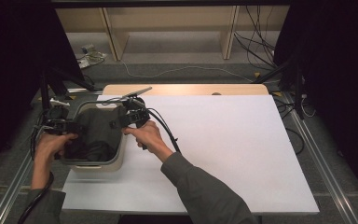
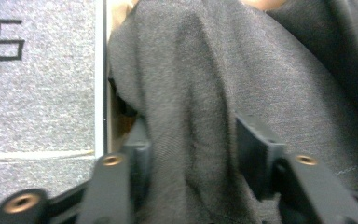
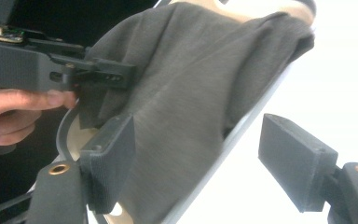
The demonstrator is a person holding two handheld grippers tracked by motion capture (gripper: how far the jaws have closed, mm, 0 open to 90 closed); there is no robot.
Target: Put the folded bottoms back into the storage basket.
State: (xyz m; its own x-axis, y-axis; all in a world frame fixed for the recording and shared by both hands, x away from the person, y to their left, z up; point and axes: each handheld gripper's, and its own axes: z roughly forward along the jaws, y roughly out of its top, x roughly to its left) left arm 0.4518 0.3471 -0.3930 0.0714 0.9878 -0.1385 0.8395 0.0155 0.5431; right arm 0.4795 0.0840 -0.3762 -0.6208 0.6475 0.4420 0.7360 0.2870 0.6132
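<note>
A dark grey cloth lies bunched in a white basket at the table's left side, draped over the rim. My left gripper is at the basket's left rim. In the left gripper view its jaws stand apart with a fold of the cloth between them. My right gripper is at the right rim. In the right gripper view it is open astride the rim and the cloth, its right pad off the basket. The left gripper shows across the basket.
A white sheet covers the table to the right of the basket, with a wooden edge at the back. Grey carpet marked with a "5" lies left of the basket. Cables and wooden shelving stand beyond the table.
</note>
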